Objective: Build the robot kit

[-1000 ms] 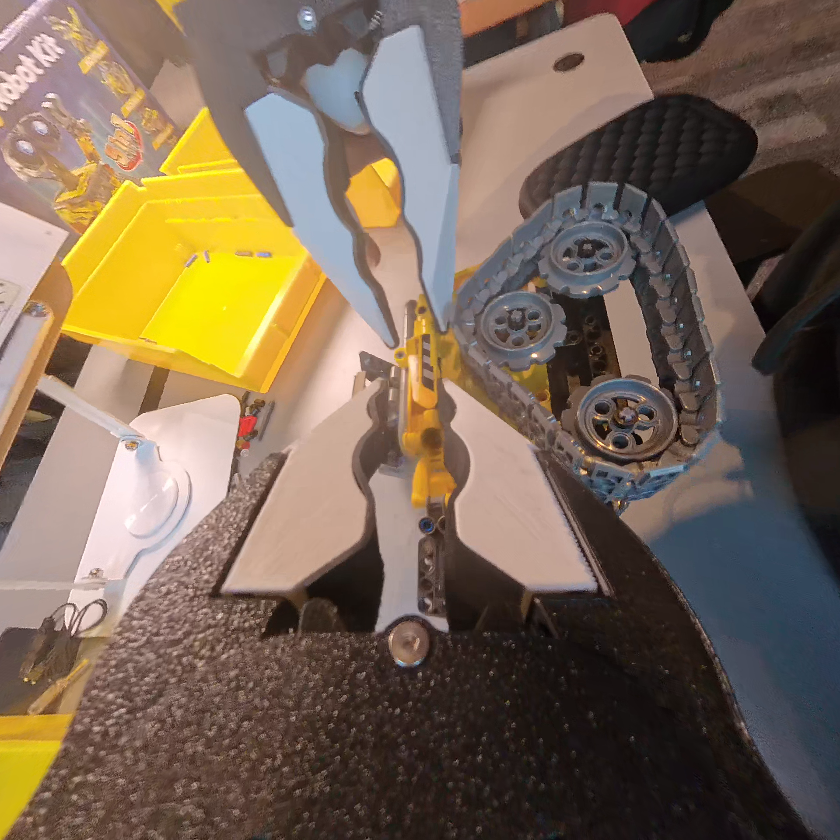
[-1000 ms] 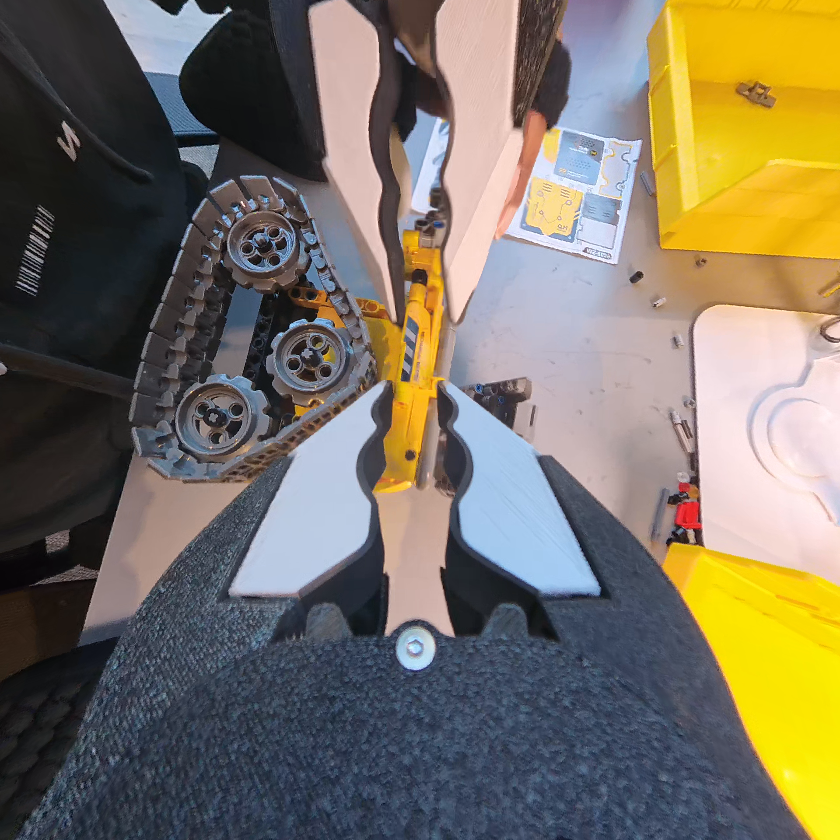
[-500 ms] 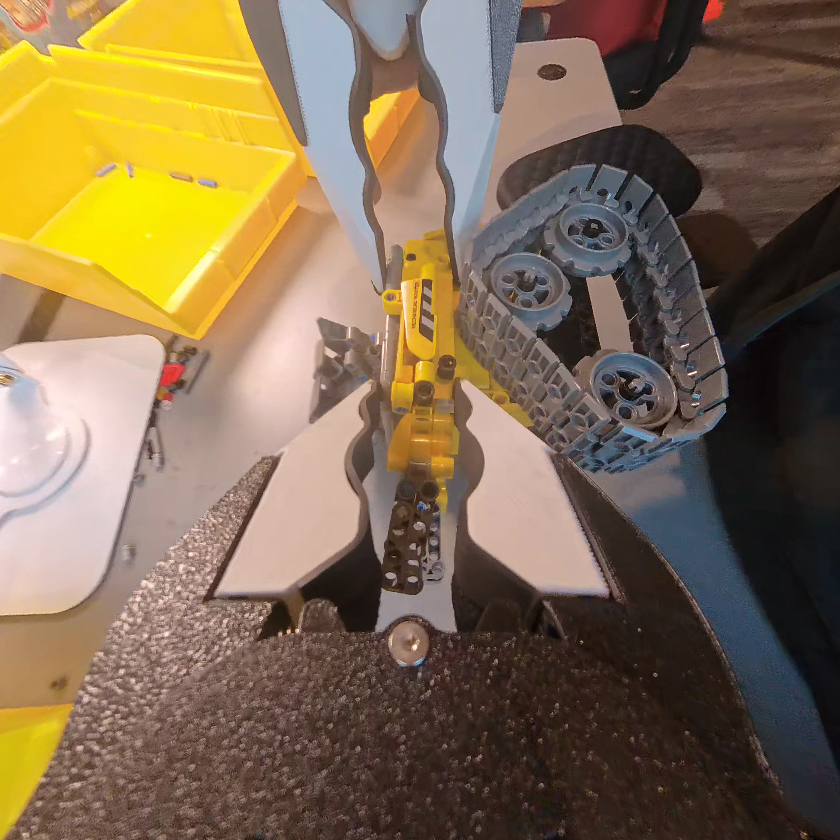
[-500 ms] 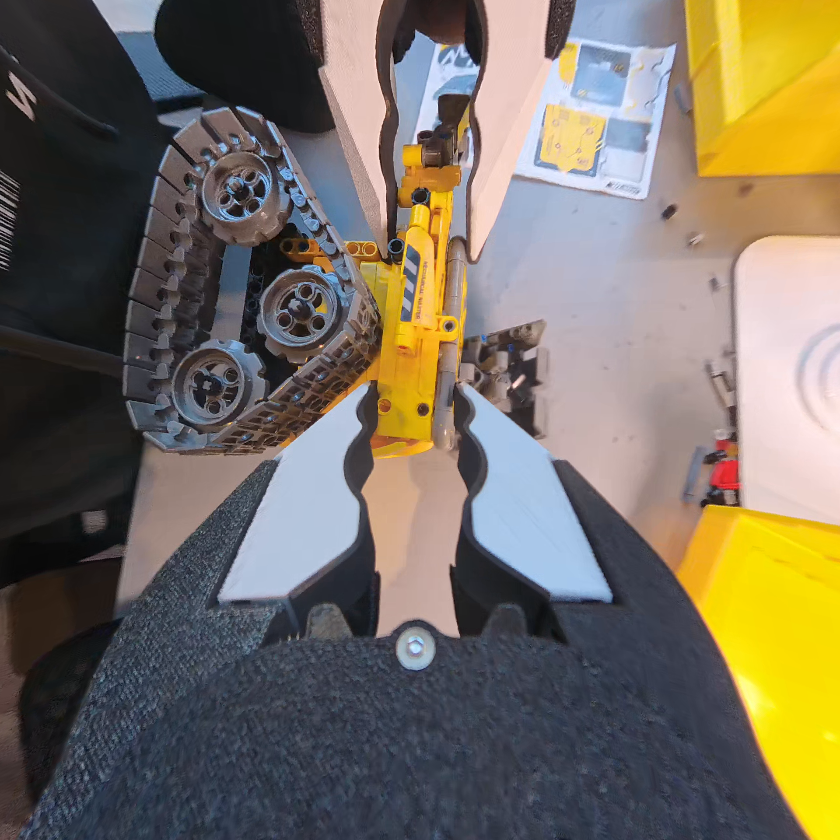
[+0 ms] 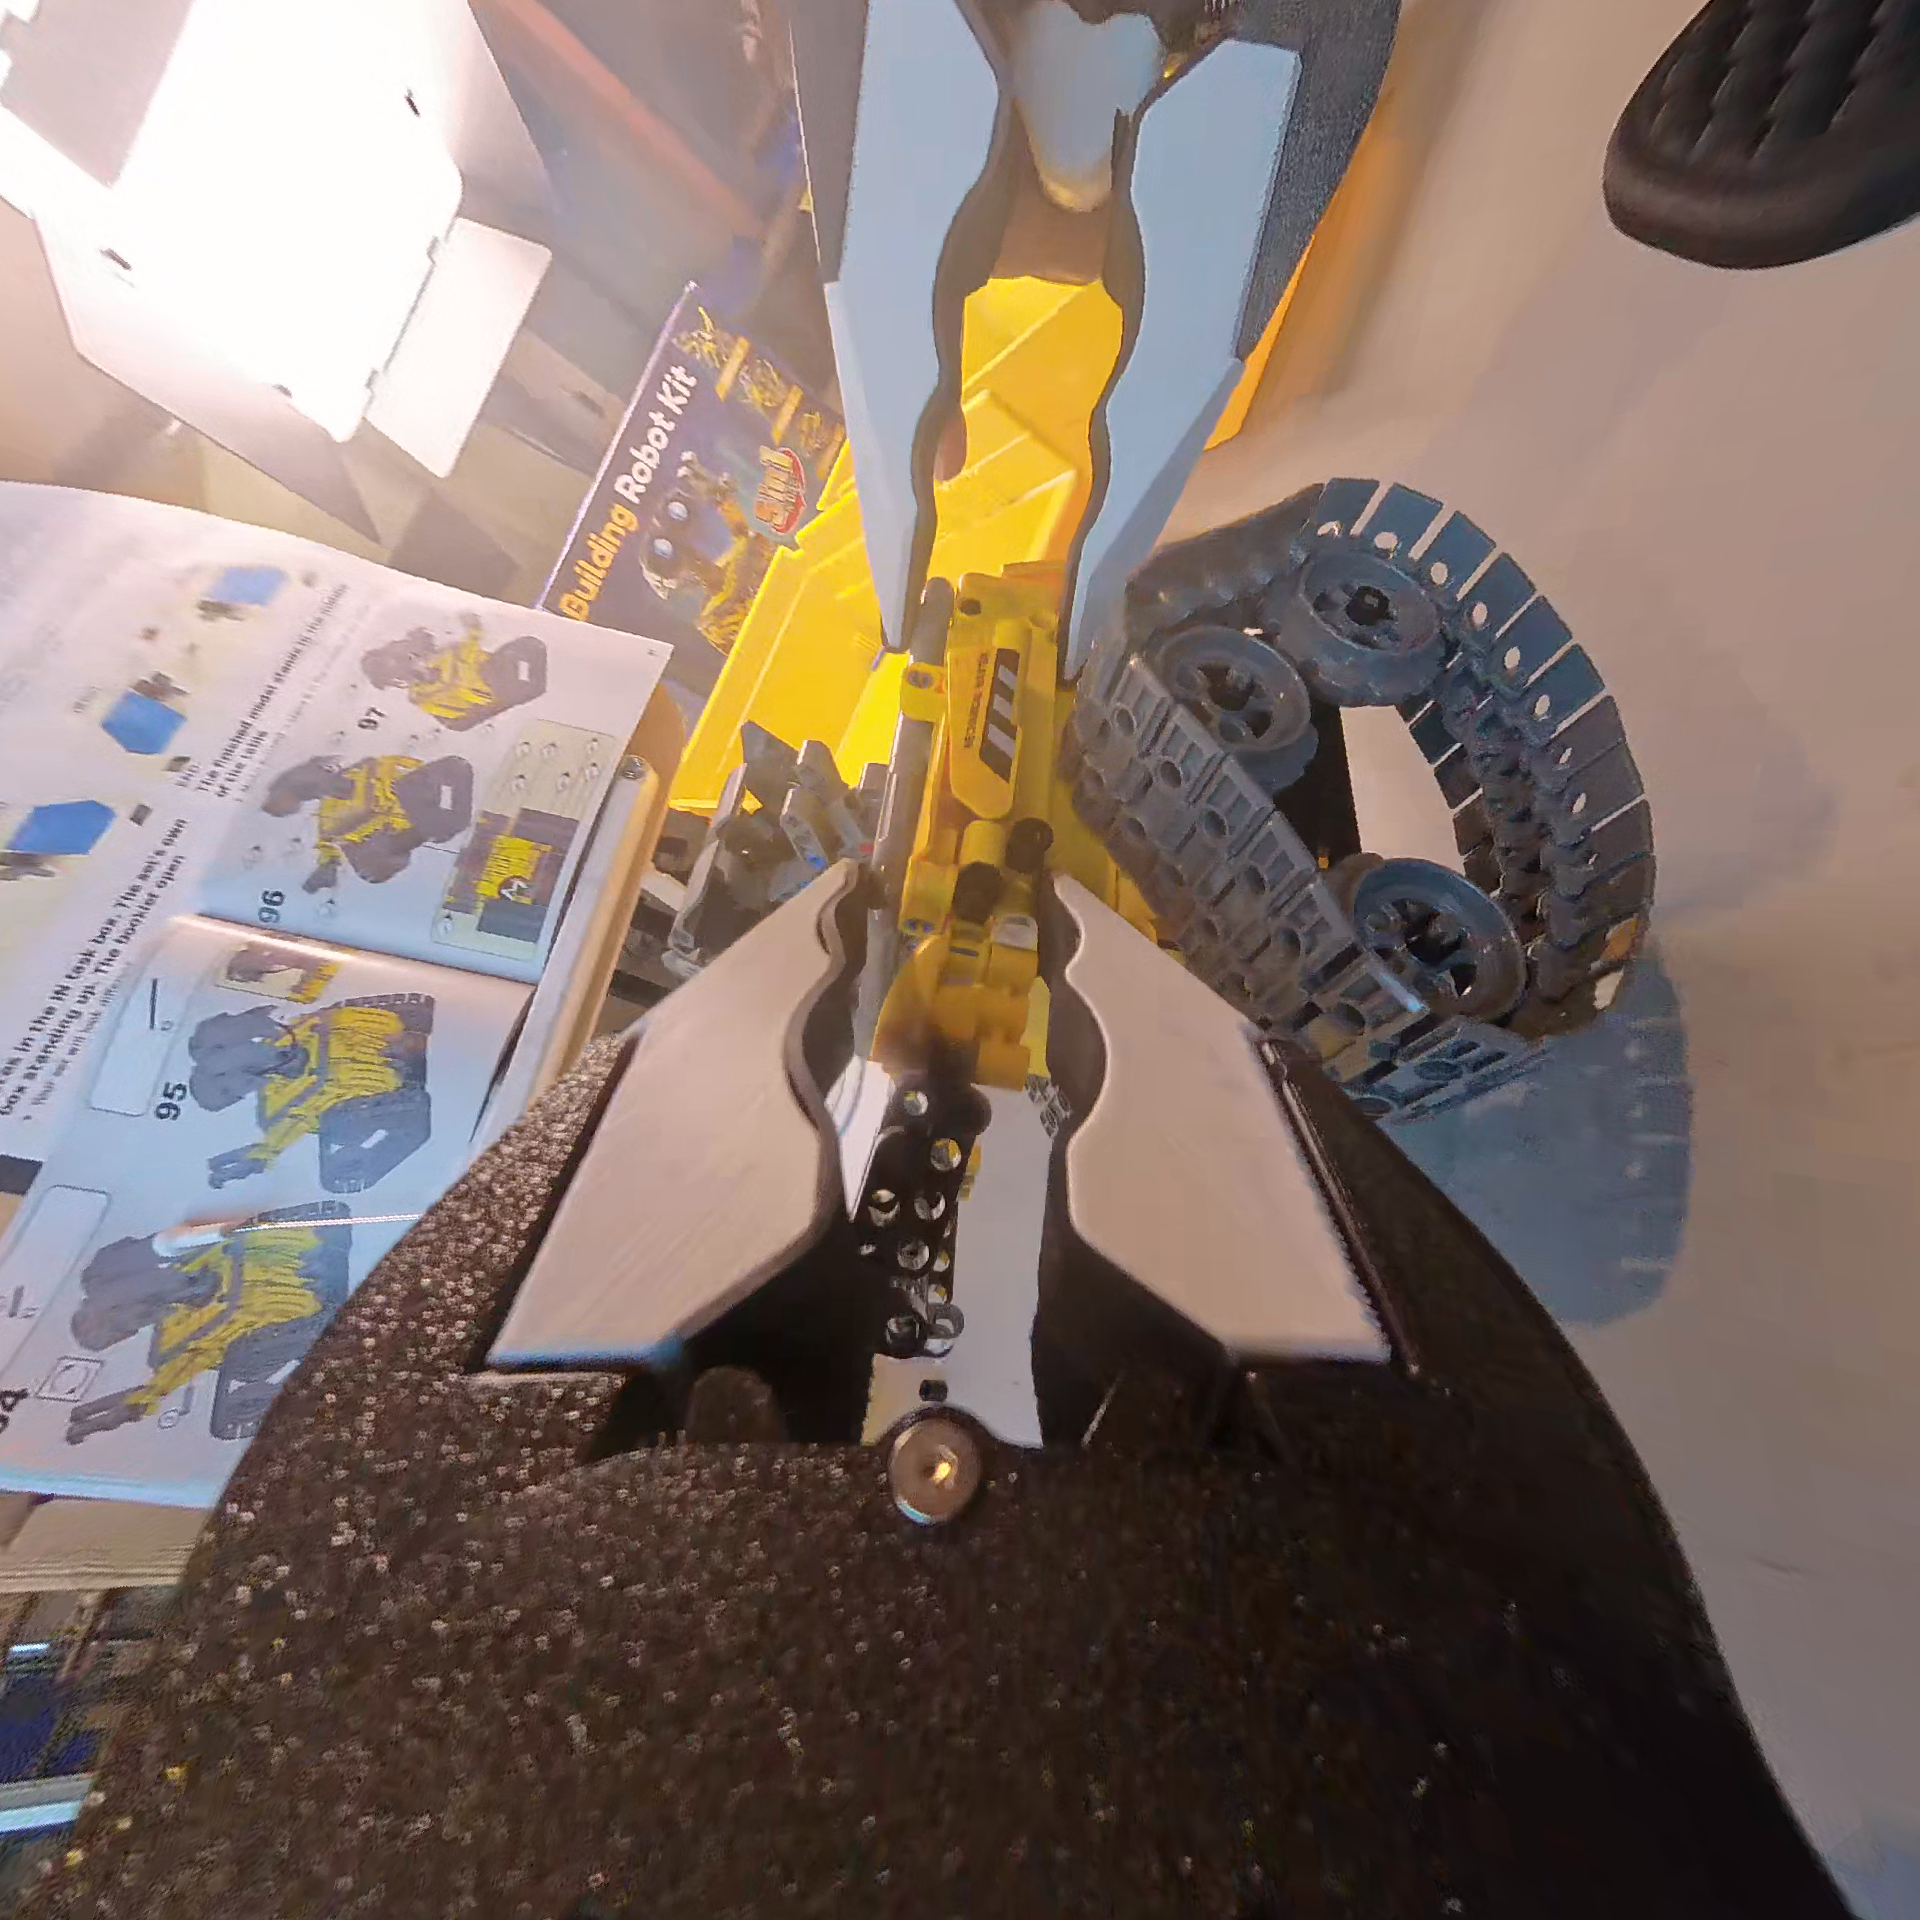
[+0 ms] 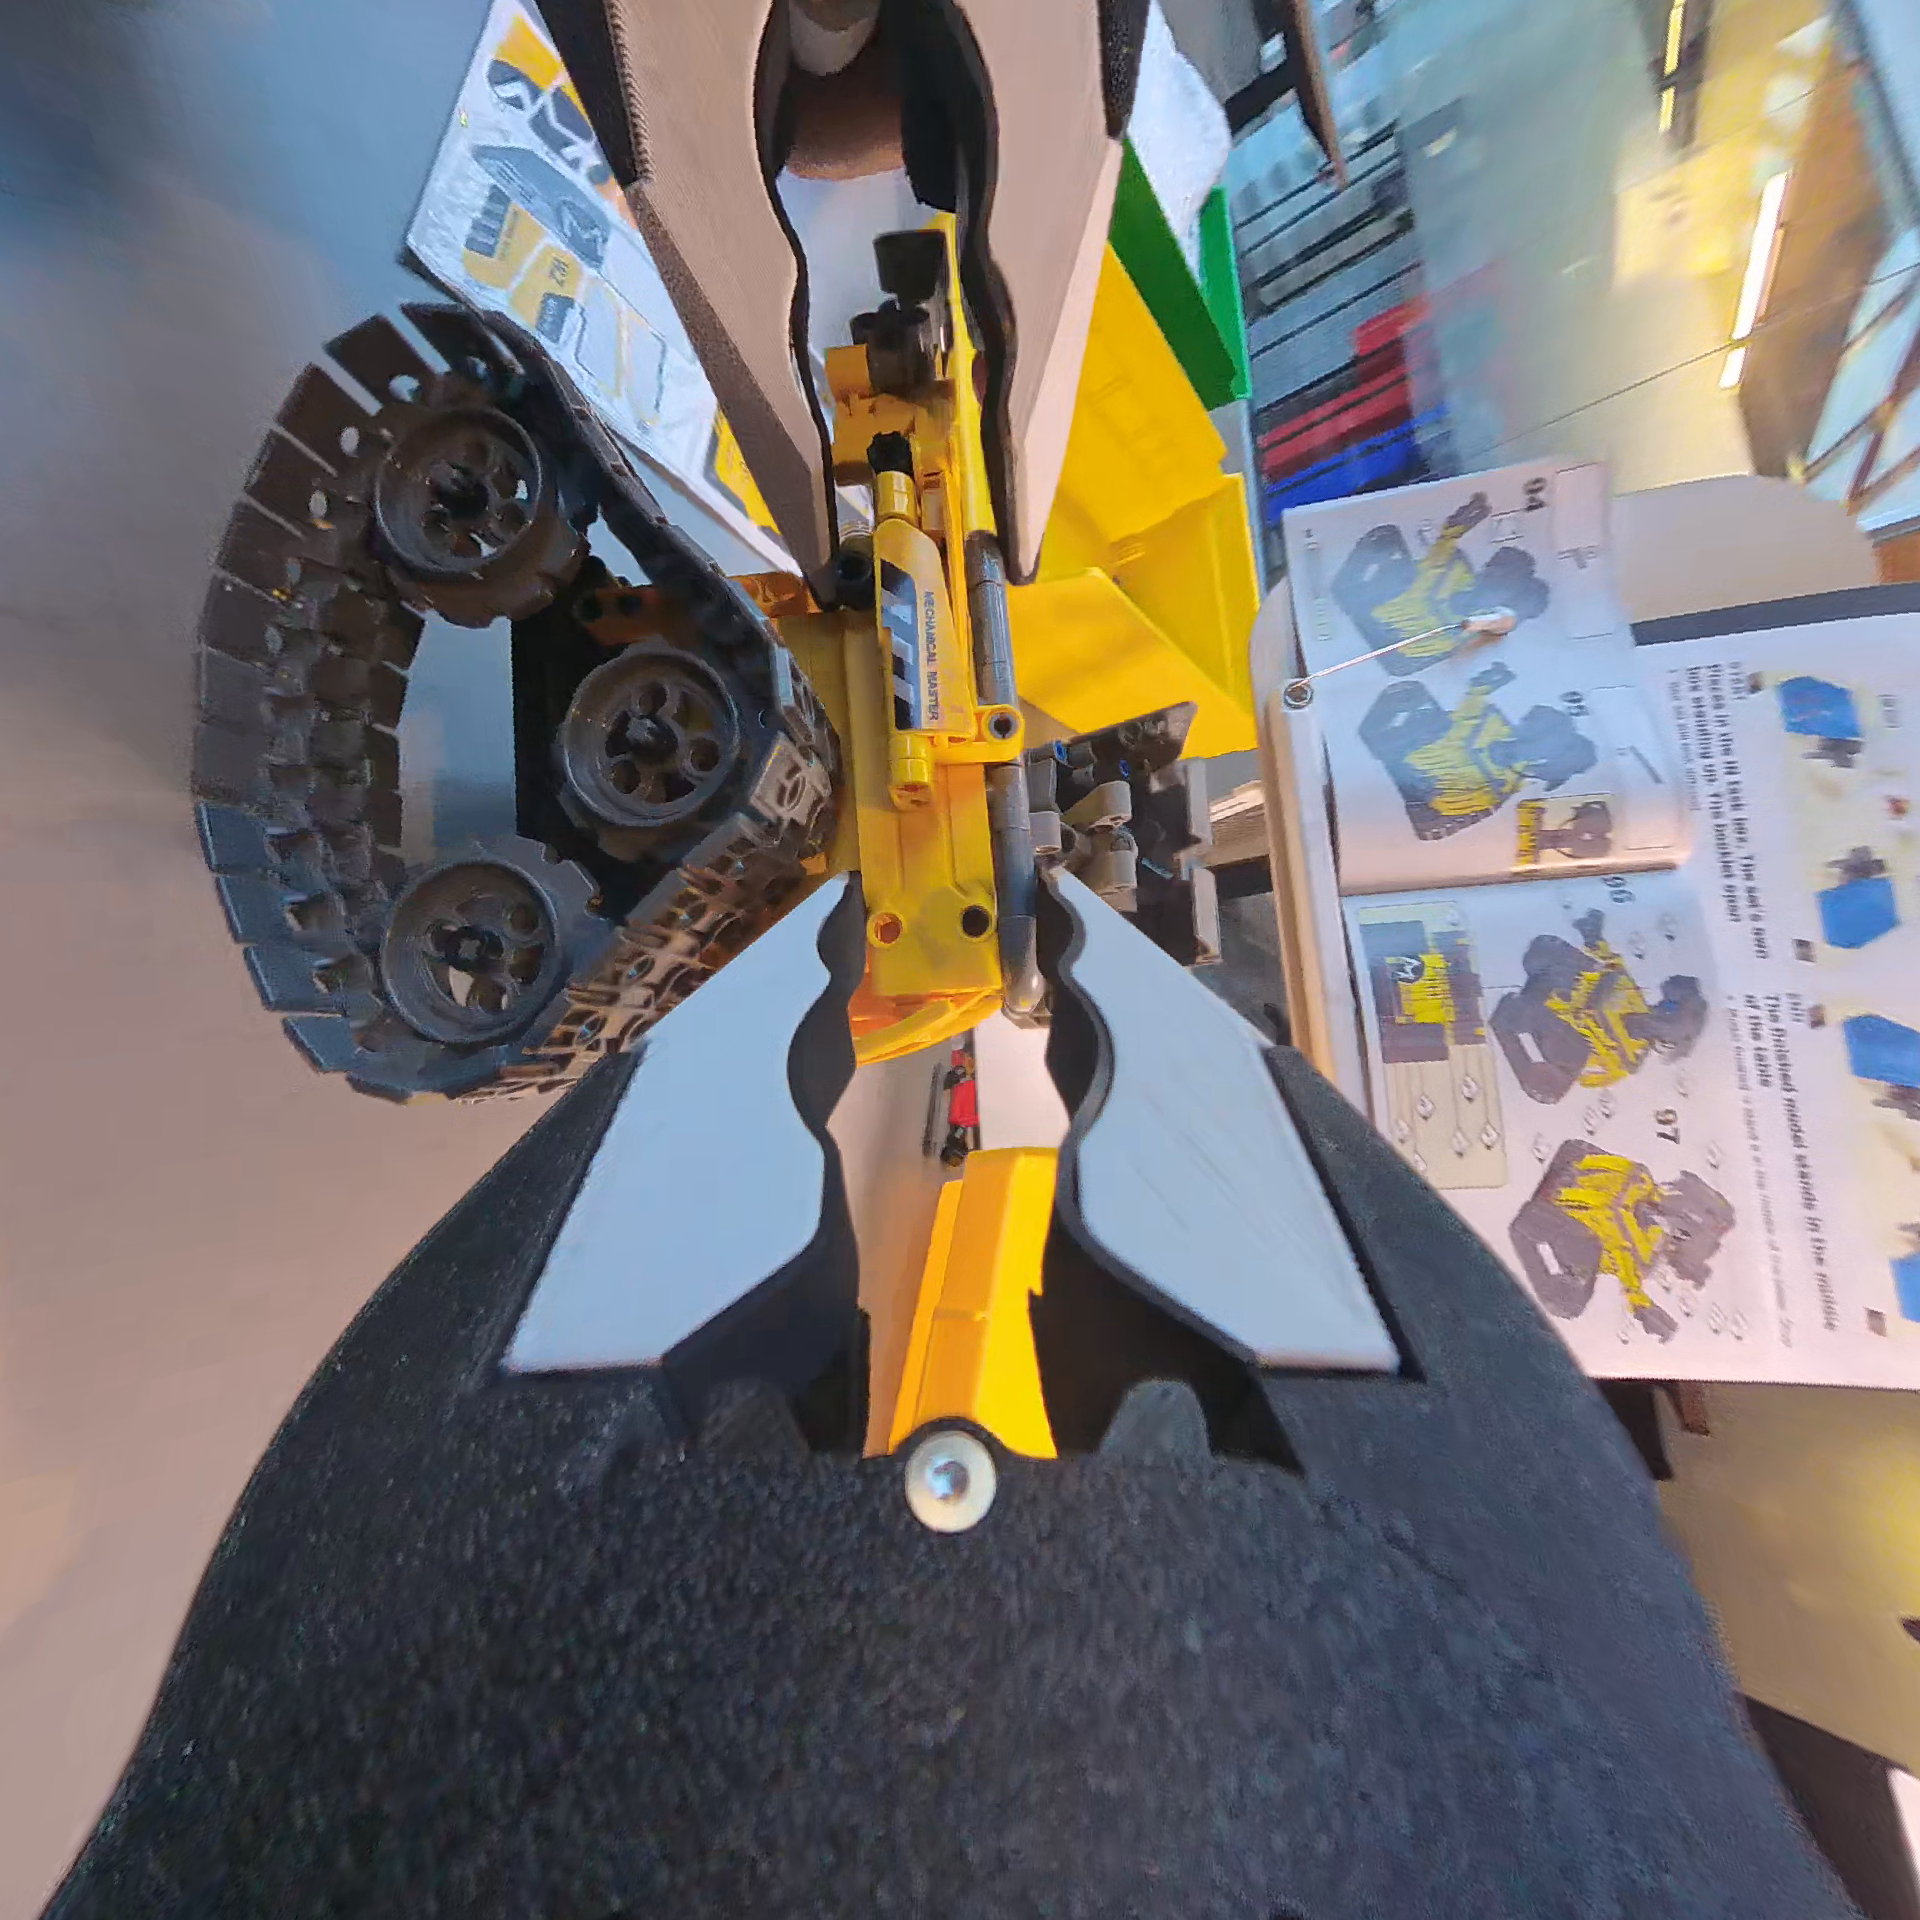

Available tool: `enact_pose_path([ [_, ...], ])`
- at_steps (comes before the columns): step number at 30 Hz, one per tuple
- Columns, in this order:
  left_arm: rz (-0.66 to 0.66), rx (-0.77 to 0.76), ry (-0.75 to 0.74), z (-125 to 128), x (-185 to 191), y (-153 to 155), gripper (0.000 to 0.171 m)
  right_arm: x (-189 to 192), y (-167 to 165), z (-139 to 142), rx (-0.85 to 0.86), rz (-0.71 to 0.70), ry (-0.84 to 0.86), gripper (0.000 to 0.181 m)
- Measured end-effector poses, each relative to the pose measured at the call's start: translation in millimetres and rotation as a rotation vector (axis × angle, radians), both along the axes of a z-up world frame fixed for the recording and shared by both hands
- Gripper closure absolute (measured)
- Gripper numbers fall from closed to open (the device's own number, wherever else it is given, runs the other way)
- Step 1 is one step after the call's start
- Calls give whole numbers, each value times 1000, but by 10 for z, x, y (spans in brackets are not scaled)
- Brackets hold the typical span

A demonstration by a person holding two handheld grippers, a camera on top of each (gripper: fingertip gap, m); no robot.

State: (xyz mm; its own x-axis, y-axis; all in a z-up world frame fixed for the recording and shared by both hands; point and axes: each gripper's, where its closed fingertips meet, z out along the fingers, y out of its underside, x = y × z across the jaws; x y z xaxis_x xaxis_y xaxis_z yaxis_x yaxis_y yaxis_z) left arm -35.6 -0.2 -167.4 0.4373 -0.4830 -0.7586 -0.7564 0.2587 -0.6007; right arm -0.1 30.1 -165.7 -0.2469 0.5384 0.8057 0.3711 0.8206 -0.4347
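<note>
A brick-built tracked model has a yellow body (image 5: 987, 727) and a grey track (image 5: 1507, 748) around three toothed wheels. My left gripper (image 5: 954, 883) is shut on the near end of the yellow body. My right gripper (image 5: 987, 649) reaches in from the top and is shut on the far end. In the right wrist view the right gripper (image 6: 948, 894) clamps the yellow body (image 6: 914, 831), the track (image 6: 301, 727) is on the left, and the left gripper (image 6: 920, 577) clamps the other end from above. A grey clawed part (image 6: 1132, 790) hangs beside the body.
An open instruction booklet (image 5: 312, 831) on a stand is at the left; it also shows in the right wrist view (image 6: 1558, 935). A kit box (image 5: 686, 499), yellow bins (image 6: 1132, 582), a green bin (image 6: 1174, 281), a leaflet (image 6: 540, 239), the white table (image 5: 1714, 1039) and a black armrest (image 5: 1766, 135) surround the model. One gripper's finger ends stand about 6 centimetres off the other's.
Both grippers, still clamped on the yellow body, have swung and tilted together with the model. The booklet and the room behind have come into view.
</note>
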Motion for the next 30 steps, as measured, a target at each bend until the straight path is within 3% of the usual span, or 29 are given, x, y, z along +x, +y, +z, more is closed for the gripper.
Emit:
enact_pose_path([
  [11, -17, 70, 23, -135, 137, -185, 139, 113, -153, -125, 93, -6, 126, 148],
  [16, -26, 79, 107, -407, 253, -268, 140, 177, -161, -402, 82, -51, 120, 144],
  [23, -24, 64, 80, -388, 222, -282, 139, 179, -161, -370, 49, -62, 160, 145],
  [30, -45, -115, -239, -213, 37, -513, 126, 256, -135, -370, -49, -45, 111, 141],
])
